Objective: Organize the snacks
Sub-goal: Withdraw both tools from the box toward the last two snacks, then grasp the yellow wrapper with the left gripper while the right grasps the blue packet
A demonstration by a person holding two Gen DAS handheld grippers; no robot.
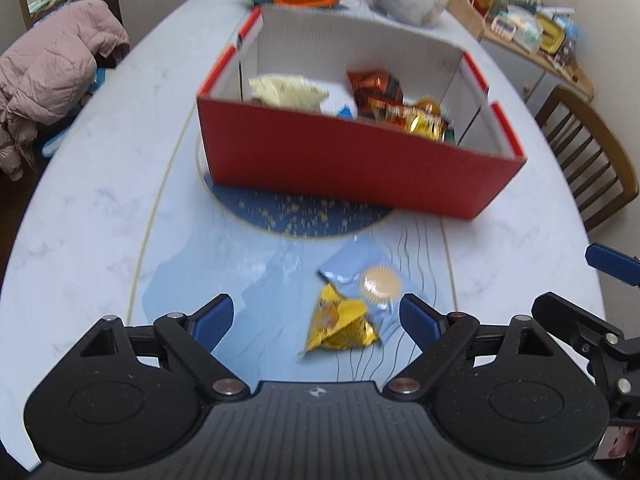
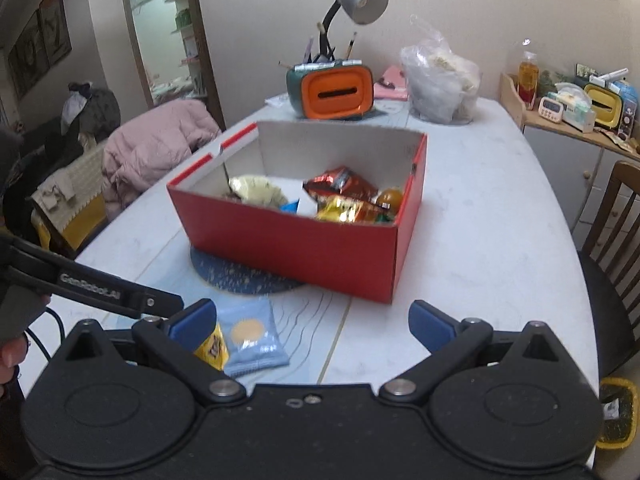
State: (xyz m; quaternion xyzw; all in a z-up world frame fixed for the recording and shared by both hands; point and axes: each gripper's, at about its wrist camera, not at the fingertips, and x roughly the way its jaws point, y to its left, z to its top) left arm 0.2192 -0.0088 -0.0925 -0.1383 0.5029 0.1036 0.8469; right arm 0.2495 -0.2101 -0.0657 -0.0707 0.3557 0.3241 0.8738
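A red cardboard box (image 1: 352, 168) stands on the table and holds several snack packets (image 1: 396, 108); it also shows in the right wrist view (image 2: 304, 244). A yellow snack packet (image 1: 340, 326) and a light blue packet (image 1: 360, 272) lie on the table in front of it. My left gripper (image 1: 316, 320) is open and empty, just above and around the yellow packet. My right gripper (image 2: 312, 324) is open and empty, to the right of the blue packet (image 2: 252, 336) and the yellow one (image 2: 212, 348).
A round blue mat (image 1: 296, 212) lies under the box. An orange-and-green tissue holder (image 2: 332, 92), a lamp (image 2: 356, 0) and a plastic bag (image 2: 440, 84) stand at the far end. A pink jacket (image 1: 52, 76) is on the left, a wooden chair (image 1: 584, 156) on the right.
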